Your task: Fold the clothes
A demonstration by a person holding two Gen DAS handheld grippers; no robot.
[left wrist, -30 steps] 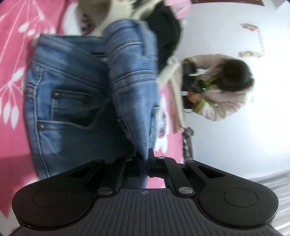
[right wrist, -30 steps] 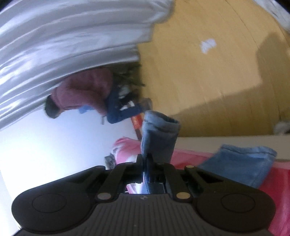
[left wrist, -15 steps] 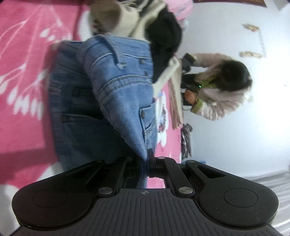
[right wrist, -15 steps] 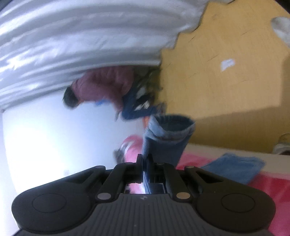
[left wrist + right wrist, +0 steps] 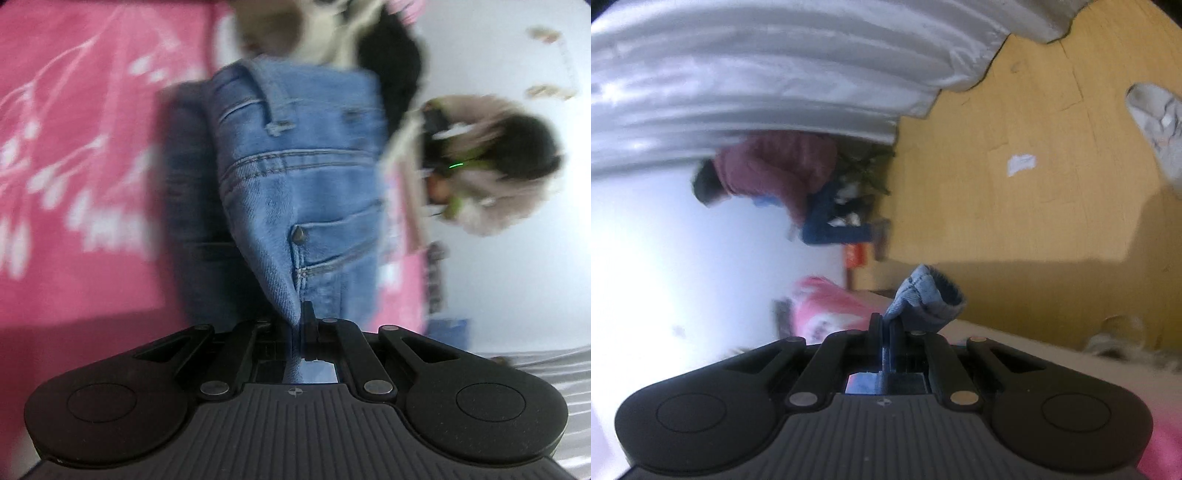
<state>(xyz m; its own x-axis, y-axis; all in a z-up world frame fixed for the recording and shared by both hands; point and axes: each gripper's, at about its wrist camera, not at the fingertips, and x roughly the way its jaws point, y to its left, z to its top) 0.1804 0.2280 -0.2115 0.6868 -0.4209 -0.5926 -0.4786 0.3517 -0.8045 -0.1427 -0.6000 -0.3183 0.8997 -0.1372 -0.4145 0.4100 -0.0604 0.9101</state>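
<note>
Here, in the left wrist view, the left gripper (image 5: 300,321) has its jaws closed tight on a pinched fold of the blue jeans (image 5: 295,177). The denim fans out from that pinch away from the camera, so its long axis runs up the picture, with the waistband and a belt loop at the far end and a riveted pocket just beyond the fingertips. The jeans lie over a pink blanket (image 5: 85,147) with white leaf prints. A heap of pale and black clothes (image 5: 332,37) sits past the waistband. To the right, a person in a light jacket (image 5: 491,162) appears sideways, blurred.

In the right wrist view, the right gripper (image 5: 885,323) is likewise clamped shut, holding a leg hem of the jeans (image 5: 927,295). The cuff bunches up and curls to the right above the fingertips. Beyond it are a yellowish wooden floor (image 5: 1015,166), a grey curtain (image 5: 757,74) and another person in a maroon top (image 5: 775,173).
</note>
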